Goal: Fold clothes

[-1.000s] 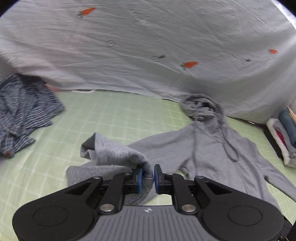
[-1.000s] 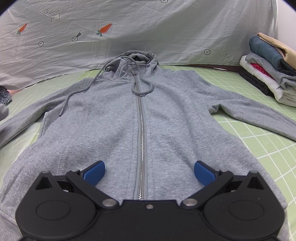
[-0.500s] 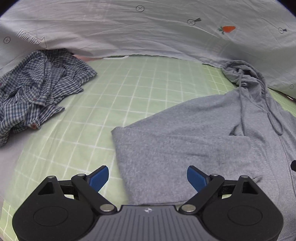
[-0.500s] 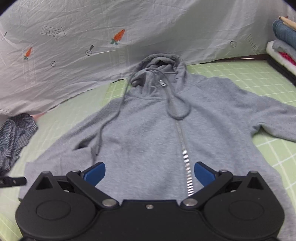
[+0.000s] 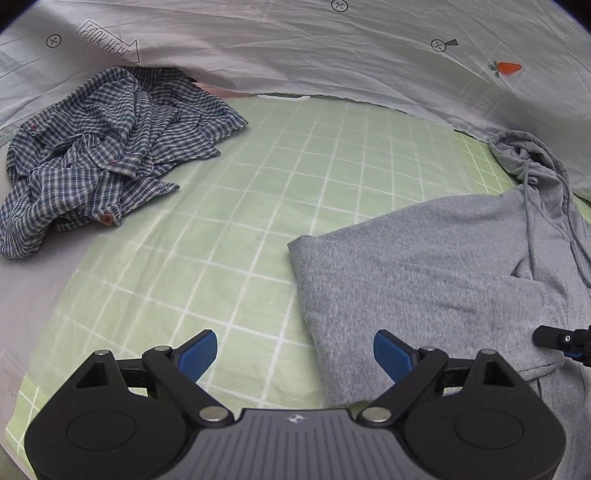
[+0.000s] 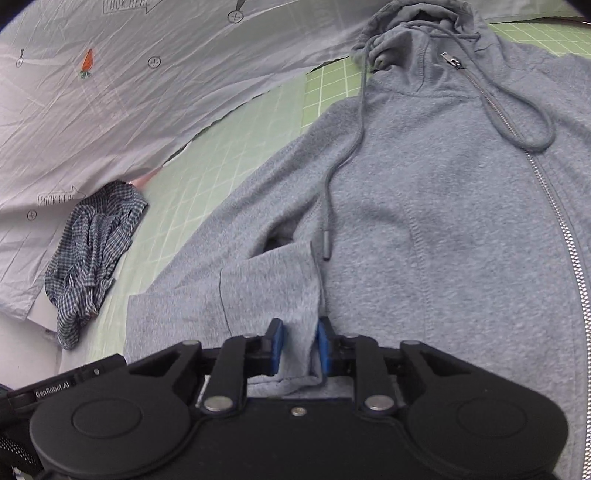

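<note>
A grey zip hoodie [image 6: 443, 192] lies front up on the green checked mat, its left sleeve [image 5: 406, 266] folded back across the chest. My right gripper [image 6: 298, 345] is shut on the cuff of that folded sleeve [image 6: 273, 280]. My left gripper [image 5: 295, 350] hangs open just above the mat, at the sleeve's folded outer edge, with nothing between its blue pads. The right gripper's tip [image 5: 557, 338] shows at the right edge of the left wrist view. The hood [image 6: 413, 22] and drawstrings point away from me.
A crumpled blue checked shirt [image 5: 99, 147] lies at the far left of the mat [image 5: 221, 229]; the same checked shirt [image 6: 92, 254] shows in the right wrist view. A white printed sheet [image 5: 295, 44] hangs behind the mat.
My left gripper let go of the sleeve after laying it over the chest, opened and drew left. My right gripper moved left to the sleeve cuff and shut on it.
</note>
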A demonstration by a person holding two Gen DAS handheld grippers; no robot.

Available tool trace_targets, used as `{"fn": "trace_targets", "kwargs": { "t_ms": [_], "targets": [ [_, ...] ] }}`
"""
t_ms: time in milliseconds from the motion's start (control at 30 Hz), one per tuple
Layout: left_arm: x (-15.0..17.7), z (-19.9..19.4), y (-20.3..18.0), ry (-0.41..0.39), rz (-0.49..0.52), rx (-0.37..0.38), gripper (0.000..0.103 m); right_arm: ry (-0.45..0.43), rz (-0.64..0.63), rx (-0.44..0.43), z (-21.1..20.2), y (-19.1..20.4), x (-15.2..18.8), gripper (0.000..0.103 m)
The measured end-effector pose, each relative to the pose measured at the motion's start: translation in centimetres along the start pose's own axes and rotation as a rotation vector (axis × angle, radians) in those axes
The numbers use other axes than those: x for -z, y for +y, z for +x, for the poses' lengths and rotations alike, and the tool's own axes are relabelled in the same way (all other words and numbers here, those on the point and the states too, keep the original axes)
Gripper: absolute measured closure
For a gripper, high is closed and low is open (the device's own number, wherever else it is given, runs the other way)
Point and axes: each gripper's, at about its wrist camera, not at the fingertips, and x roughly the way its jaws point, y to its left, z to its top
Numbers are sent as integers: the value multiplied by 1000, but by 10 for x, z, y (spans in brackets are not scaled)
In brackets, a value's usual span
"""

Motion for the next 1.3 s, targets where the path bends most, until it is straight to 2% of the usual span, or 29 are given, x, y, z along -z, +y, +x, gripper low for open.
{"fn": "trace_targets", "kwargs": {
  "t_ms": [33,100,233,367,633,833,1000,1300],
  "targets": [
    [0,0,-1,-2,-1,3,11,9,-17,-6,2,1,0,91],
    [0,-3,-4,-12,11,8,11,-11,10,-25,-6,-2,-2,96],
    [4,-10,-14,-25,41,20,11,-53,67,-64,-22,-8,-6,97],
    [12,-14,-27,-5,58,26,11,-95,125,-103,-38,-14,-9,97],
    [33,-31,-78,4,112,49,11,-222,245,-138,-86,-39,-29,97],
    [44,-33,-129,23,81,48,11,-279,255,-128,-124,-76,-47,98],
    [45,-37,-167,2,61,27,11,-310,219,-105,-155,-113,-69,98],
    [30,-19,-199,24,54,-52,11,-464,294,-79,-188,-182,-106,98]
  ]
}}
